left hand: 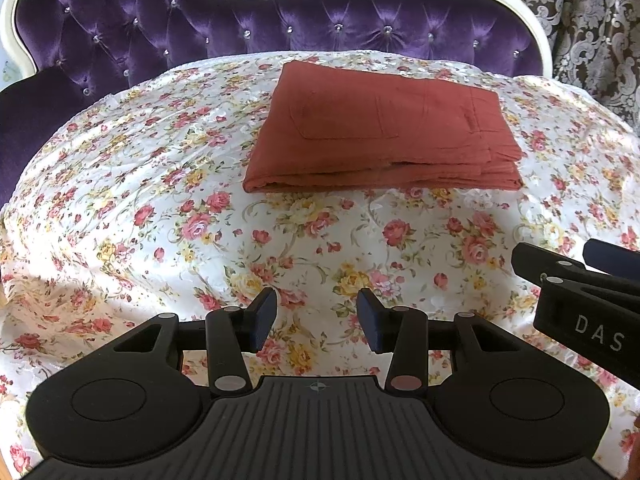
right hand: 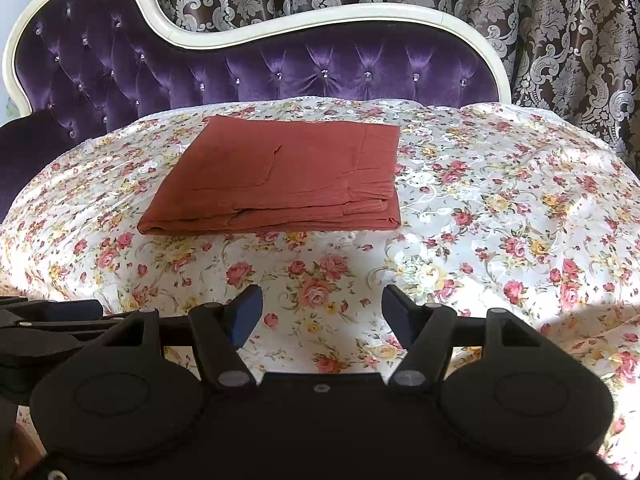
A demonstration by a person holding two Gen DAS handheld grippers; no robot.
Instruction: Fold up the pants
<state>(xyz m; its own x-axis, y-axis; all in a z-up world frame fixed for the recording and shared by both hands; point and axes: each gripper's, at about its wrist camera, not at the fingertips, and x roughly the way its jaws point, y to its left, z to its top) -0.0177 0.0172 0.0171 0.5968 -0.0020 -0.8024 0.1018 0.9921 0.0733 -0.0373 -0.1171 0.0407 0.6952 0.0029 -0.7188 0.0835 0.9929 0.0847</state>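
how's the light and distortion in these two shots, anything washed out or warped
Left wrist view: sunlight glares on the floral sheet at left, and the fisheye bows the purple headboard. Right wrist view: the sheet blows out at right, while the folded pants stay evenly lit and sharp.

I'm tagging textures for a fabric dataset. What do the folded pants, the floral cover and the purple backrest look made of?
Pants: matte rust-red woven cloth, probably cotton; dull, softly creased.
Floral cover: glossy, satin-like fabric; bright sheen on its wrinkles.
Backrest: purple velvet-like upholstery, button-tufted; shimmering pile, glinting studs.
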